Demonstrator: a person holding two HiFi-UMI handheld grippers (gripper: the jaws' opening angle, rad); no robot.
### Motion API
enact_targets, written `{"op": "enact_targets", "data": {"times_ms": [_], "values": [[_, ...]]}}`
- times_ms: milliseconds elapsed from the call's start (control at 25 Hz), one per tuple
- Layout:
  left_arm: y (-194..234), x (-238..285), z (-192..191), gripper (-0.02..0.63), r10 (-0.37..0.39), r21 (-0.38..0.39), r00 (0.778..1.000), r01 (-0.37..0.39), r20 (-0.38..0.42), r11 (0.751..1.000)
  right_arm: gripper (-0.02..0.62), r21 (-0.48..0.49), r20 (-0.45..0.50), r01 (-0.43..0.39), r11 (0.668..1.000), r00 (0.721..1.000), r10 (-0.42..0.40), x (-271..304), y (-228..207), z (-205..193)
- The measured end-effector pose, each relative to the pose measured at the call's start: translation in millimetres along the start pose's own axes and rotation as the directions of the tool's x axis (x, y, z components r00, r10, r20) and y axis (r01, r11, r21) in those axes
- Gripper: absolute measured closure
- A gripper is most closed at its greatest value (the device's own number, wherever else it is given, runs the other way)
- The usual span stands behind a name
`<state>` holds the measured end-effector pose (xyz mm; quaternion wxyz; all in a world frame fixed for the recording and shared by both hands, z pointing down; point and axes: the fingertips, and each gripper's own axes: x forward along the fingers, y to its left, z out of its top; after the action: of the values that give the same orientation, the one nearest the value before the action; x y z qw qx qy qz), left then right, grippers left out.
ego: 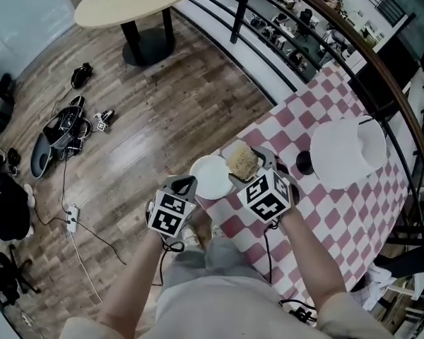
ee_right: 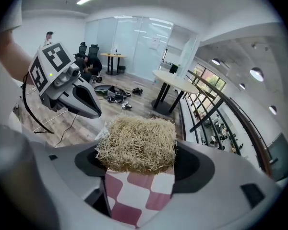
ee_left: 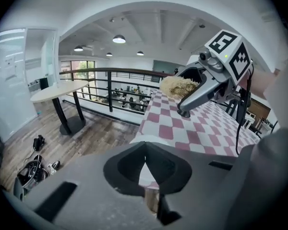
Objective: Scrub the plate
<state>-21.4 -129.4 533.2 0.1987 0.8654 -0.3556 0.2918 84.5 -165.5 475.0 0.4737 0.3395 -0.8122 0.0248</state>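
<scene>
Red-checked tablecloth (ego: 318, 217) spans the right; over its near-left corner the left gripper (ego: 186, 184) clamps the small white plate (ego: 212, 177) by its left rim. Right gripper (ego: 256, 164) pinches a fibrous scrub pad (ego: 242, 162) beside the plate's right edge. Recommend flat pad contact and a firm rim grip.

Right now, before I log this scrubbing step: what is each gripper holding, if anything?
The left gripper is closed on the rim of the plate.
The right gripper is closed on the scrubbing pad.
</scene>
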Motion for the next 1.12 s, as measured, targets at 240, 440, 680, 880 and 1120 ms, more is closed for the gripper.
{"op": "enact_targets", "data": {"times_ms": [240, 440, 680, 880, 1120], "values": [[13, -53, 70, 0.594, 0.043, 0.049, 0.989, -0.051, 0.143, 0.997, 0.235, 0.008, 0.166, 0.067, 0.998, 0.984, -0.068, -47, -13, 64], [15, -106, 125, 0.594, 0.088, 0.118, 0.958, -0.124, 0.272, 0.985, 0.235, 0.079, 0.316, 0.068, 0.995, 0.944, -0.089, -93, -15, 108], [6, -175, 183, 0.594, 0.114, 0.164, 0.891, -0.204, 0.44, 0.965, 0.235, 0.103, 0.476, 0.098, 0.99, 0.869, -0.136, -158, -22, 155], [-13, -241, 224, 0.594, 0.116, 0.172, 0.805, -0.262, 0.582, 0.95, 0.235, 0.097, 0.607, 0.142, 0.985, 0.776, -0.171, -214, -22, 185], [-24, -283, 235, 0.594, 0.127, 0.202, 0.756, -0.326, 0.642, 0.923, 0.234, 0.145, 0.685, 0.153, 0.978, 0.697, -0.211, -255, -18, 196]]}}
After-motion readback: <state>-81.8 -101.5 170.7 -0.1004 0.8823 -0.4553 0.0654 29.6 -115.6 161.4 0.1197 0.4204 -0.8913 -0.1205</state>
